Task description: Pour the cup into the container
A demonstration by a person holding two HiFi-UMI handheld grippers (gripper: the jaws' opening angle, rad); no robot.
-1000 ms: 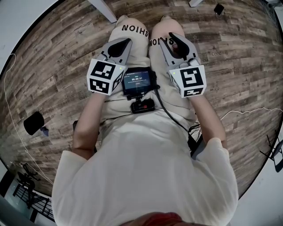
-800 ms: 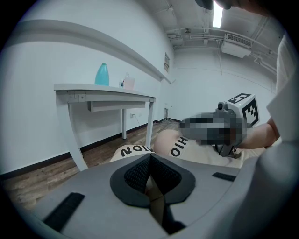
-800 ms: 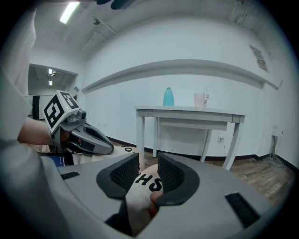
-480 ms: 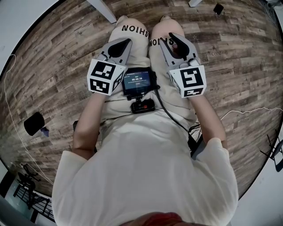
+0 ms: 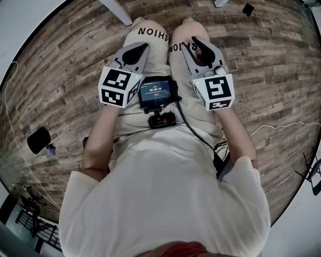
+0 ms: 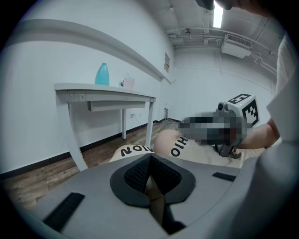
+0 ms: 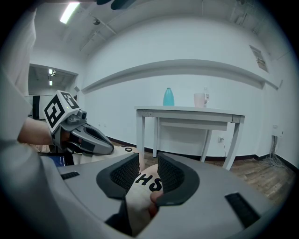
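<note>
A pink cup (image 7: 200,100) and a teal bottle-shaped container (image 7: 168,97) stand on a white table (image 7: 187,111) by the wall, well away from both grippers. The left gripper view shows the same cup (image 6: 128,83) and container (image 6: 102,74). A seated person rests both grippers on their thighs. My left gripper (image 5: 142,46) is shut with nothing in it; its pads meet (image 6: 149,164). My right gripper (image 5: 195,41) has its jaws a narrow gap apart (image 7: 148,170), holding nothing, with the person's knee behind them.
A small camera with a lit screen (image 5: 158,94) hangs at the person's waist between the grippers. A white table leg (image 5: 116,11) shows ahead on the wood floor. A black object (image 5: 38,139) lies at the left, and thin cables (image 5: 281,128) trail at the right.
</note>
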